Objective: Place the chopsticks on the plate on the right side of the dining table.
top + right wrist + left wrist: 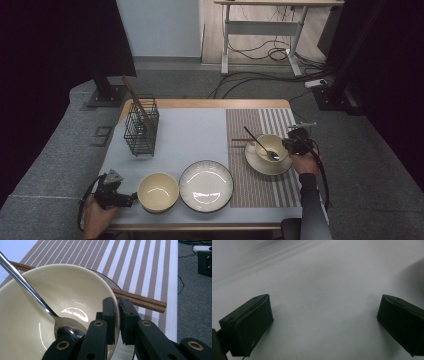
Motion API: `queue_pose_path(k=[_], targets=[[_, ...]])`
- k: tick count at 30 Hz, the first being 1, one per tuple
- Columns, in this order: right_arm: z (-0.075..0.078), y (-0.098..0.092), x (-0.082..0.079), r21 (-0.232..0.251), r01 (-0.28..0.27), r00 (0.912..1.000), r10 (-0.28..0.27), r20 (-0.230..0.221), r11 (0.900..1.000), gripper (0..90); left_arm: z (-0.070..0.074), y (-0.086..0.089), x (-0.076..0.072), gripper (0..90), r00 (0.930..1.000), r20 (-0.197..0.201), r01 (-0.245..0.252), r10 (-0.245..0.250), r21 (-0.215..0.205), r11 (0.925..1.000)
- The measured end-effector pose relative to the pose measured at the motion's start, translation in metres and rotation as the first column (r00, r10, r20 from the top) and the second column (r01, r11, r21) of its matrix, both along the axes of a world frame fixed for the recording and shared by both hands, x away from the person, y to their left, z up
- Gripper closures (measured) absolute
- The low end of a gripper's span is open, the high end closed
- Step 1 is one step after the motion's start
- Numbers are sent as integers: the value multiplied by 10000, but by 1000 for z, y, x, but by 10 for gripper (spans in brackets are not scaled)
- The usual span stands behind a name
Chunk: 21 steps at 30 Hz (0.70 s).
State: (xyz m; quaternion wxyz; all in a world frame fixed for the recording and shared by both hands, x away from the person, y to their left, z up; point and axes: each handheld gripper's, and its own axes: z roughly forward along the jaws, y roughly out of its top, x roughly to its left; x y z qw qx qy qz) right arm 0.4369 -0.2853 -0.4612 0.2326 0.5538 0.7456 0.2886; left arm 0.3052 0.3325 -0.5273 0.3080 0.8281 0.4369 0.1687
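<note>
Right tongs [117, 322] clamped on rim of cream bowl [50, 302] w/ spoon [37, 301] inside; bowl on saucer [260, 165] on striped mat, counter approx 3 o'clock. Left tongs [322, 322] apart, nothing between, hovering over grey cloth [319, 277] approx 7 o'clock.

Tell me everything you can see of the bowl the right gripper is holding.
The bowl is cream, glossy, ceramic-looking and upright on a matching saucer on the striped placemat. A metal spoon lies inside, its scoop at the bottom and its handle leaning over the far rim. The right gripper is shut on the near rim, one jaw inside, one outside. Brown chopsticks lie behind it.
</note>
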Motion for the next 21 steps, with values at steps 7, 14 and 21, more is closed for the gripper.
queue_pose_path(k=[7,14,21], targets=[[0,3,1,1,-61,10000,61,-23,10000,837,0,0,0,0,10000,4,1,-1,0,10000],[0,4,2,29,-69,10000,69,-9,10000,837,0,0,0,0,10000,4,1,-1,2,10000],[0,4,2,-12,-97,10000,97,1,10000,832,0,0,0,0,10000,6,-3,3,-1,10000]])
